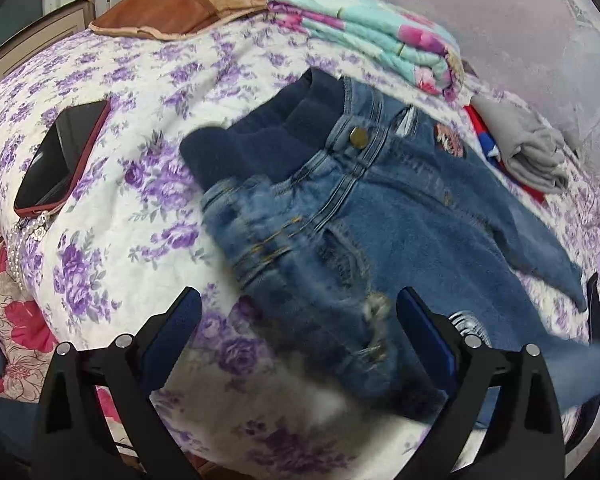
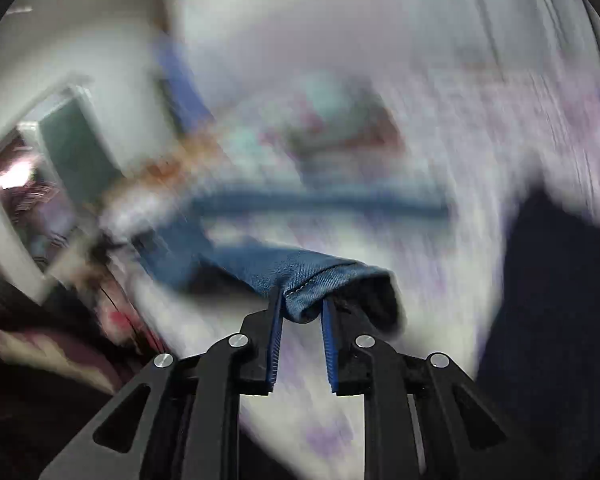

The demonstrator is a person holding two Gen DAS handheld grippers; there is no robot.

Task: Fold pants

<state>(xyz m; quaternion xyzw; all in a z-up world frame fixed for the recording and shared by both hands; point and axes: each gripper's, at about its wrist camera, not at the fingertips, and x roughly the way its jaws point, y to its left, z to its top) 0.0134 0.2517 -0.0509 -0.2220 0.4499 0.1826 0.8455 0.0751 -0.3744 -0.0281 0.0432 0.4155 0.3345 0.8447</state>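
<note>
Pinching jeans [image 2: 300, 276] hem, right gripper [image 2: 302, 312]; waistband far end, bedspread [image 1: 112, 184].

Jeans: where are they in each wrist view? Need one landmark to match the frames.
Left wrist: jeans fill centre-right, waistband with brass button up top, spread on the floral bedsheet; left gripper open above them.
Right wrist: only a leg hem shows, lower centre, pinched by the right gripper.
Shared landmark: the folded teal-pink blanket, blurred here.

One pair of jeans [image 1: 380, 216], one phone [image 1: 60, 160], two folded piles (blanket [image 1: 372, 36], clothes [image 1: 532, 152]).
</note>
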